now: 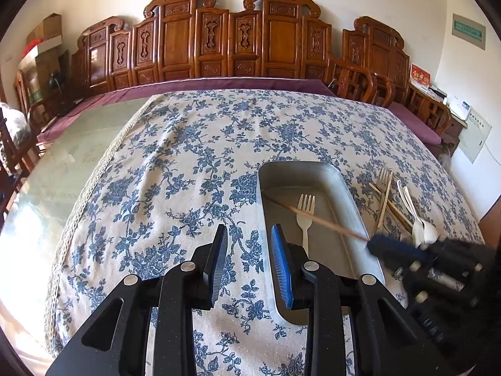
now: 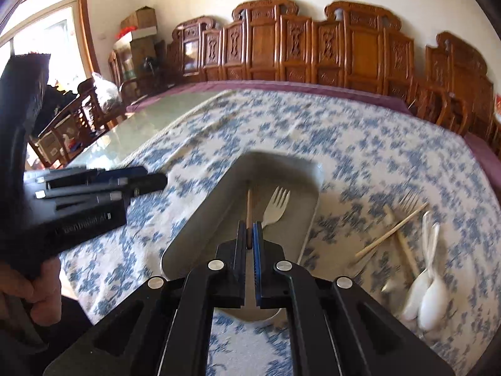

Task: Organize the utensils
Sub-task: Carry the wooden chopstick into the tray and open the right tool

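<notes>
A metal tray (image 1: pixel 300 166) (image 2: pixel 203 219) lies on the blue-flowered tablecloth (image 1: pixel 188 163). A white plastic fork (image 1: pixel 305 216) (image 2: pixel 275 203) rests inside it. My right gripper (image 2: pixel 250 224) (image 1: pixel 371 244) is shut on a wooden chopstick (image 2: pixel 249 203) (image 1: pixel 281 203), which slants over the tray and across the fork. My left gripper (image 1: pixel 249 230) (image 2: pixel 162 181) hovers just left of the tray, open, with nothing between its fingers. Right of the tray lie a metal fork (image 1: pixel 383 181) (image 2: pixel 407 202), loose chopsticks (image 2: pixel 394 232) and two white spoons (image 1: pixel 416 219) (image 2: pixel 429 291).
Carved wooden chairs (image 1: pixel 219 40) line the far side of the table. Bare glass tabletop (image 1: pixel 62 163) shows left of the cloth. A person's hand (image 2: pixel 40 297) holds the left gripper's handle at the lower left of the right wrist view.
</notes>
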The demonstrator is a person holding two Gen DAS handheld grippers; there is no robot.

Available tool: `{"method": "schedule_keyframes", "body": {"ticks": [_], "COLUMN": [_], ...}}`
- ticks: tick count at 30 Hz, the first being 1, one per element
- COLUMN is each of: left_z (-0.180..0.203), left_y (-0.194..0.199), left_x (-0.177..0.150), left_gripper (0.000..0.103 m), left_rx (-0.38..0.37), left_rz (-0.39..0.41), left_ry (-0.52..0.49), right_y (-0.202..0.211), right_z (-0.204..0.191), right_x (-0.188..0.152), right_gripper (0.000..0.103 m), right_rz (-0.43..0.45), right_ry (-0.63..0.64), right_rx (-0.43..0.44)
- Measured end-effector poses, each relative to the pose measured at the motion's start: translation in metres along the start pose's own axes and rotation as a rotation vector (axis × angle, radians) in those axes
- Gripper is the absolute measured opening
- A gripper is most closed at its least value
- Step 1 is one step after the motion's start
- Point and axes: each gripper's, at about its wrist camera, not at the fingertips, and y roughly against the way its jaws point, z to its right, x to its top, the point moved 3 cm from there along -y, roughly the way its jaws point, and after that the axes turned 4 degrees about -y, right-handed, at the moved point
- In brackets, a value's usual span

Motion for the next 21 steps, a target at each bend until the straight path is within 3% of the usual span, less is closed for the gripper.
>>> {"method": "schedule_keyframes", "body": {"ticks": [9, 12, 21], "left_z": [0.002, 0.004, 0.023], "left_y": [0.000, -0.001, -0.004], "left_x": [0.001, 0.001, 0.002], "left_gripper": [0.028, 0.028, 0.031], "left_rx": [-0.003, -0.004, -0.037], "left_rz": [0.002, 0.001, 0.001], "left_ry": [-0.003, -0.005, -0.027], "right_y": [-0.011, -0.009, 0.029], "right_z": [0.001, 0.002, 0.040], "right_x": [-0.011, -0.012, -0.007], "right_gripper": [0.011, 0.028, 0.028], "right_rz": [-0.063, -0.063, 0.028], "right_ry": [-0.029, -0.027, -0.022], "right_rx": [0.050, 0.069, -0.022]}}
